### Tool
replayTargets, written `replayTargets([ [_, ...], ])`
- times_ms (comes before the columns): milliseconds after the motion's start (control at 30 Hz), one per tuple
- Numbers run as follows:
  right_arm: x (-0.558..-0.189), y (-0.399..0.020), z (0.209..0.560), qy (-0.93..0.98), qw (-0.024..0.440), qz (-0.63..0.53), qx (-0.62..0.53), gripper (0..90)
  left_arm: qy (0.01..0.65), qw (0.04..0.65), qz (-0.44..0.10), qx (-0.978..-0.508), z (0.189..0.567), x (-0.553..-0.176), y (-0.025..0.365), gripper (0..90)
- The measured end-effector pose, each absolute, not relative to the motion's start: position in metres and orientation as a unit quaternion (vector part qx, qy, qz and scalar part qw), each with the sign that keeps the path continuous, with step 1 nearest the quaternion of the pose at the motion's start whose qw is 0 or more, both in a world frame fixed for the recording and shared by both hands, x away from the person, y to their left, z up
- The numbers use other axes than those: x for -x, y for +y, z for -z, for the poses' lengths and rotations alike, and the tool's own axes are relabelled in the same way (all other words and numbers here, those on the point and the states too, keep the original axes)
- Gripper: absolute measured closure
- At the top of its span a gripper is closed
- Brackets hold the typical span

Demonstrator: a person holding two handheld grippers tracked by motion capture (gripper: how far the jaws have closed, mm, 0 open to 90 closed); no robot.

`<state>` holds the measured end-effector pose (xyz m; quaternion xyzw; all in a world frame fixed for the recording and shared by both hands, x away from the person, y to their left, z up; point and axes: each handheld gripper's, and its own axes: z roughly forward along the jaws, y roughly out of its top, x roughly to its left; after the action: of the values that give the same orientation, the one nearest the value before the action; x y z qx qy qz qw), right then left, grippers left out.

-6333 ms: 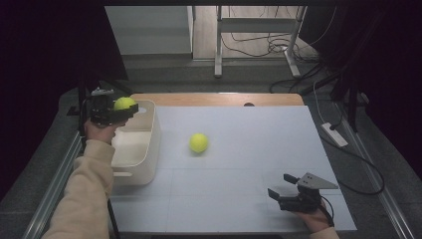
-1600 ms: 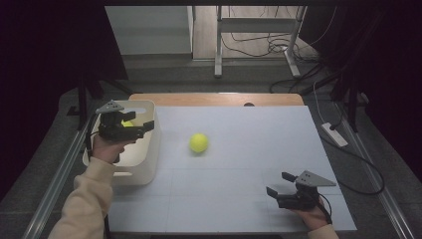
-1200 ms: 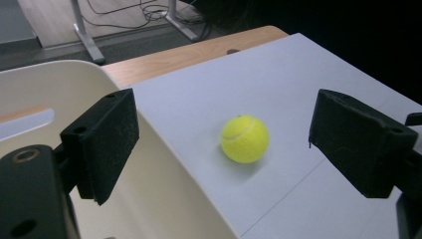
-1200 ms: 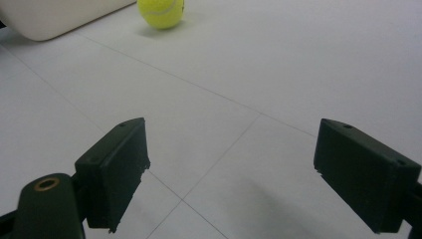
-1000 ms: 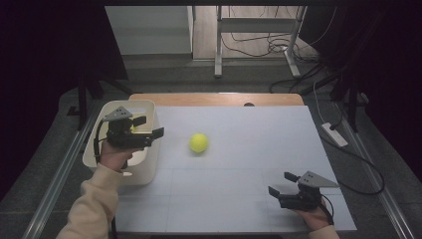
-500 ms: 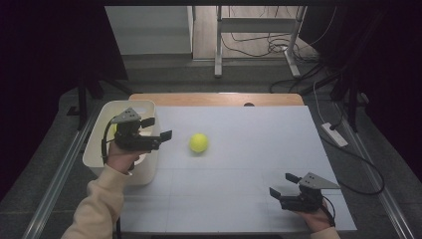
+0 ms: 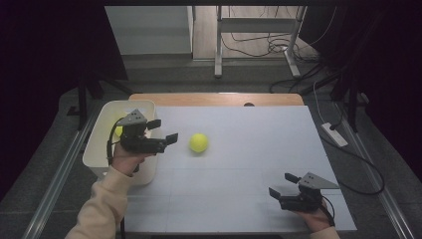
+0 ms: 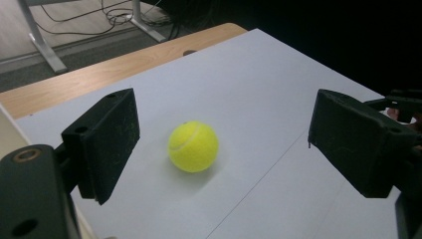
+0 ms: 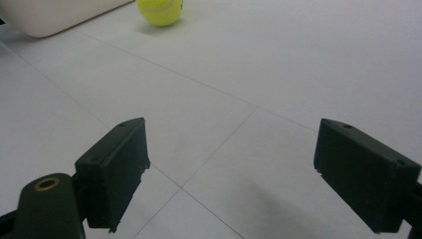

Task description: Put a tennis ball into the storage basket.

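With the left gripper [image 7: 165, 132] open and empty just short of the tennis ball [image 7: 198, 143], I need to advance and close; right gripper [image 7: 281, 185] idles open.

ball [image 7: 198, 143] on table [image 7: 259, 149], right of bin [image 7: 99, 149]

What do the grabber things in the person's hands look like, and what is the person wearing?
Each hand-held gripper is black, with two flat, blocky jaws. The left hand-held gripper and the right hand-held gripper each carry a grey three-cornered plate on top. A black cable loops from the left one. In the gripper views, a brass-coloured ring sits near the bottom left corner. The person's left sleeve is pale cream.
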<state>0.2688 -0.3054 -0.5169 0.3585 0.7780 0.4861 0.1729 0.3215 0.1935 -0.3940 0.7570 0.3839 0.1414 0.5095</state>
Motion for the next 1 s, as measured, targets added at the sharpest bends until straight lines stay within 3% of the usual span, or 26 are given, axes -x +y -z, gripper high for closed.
replayTargets([
  [1000, -0.269, -0.307, 0.515, 0.776, 0.174, -0.49, -0.357, 13.7, 0.394, 0.473, -0.13, -0.777, 0.399, -0.335, 0.154, 11.3],
])
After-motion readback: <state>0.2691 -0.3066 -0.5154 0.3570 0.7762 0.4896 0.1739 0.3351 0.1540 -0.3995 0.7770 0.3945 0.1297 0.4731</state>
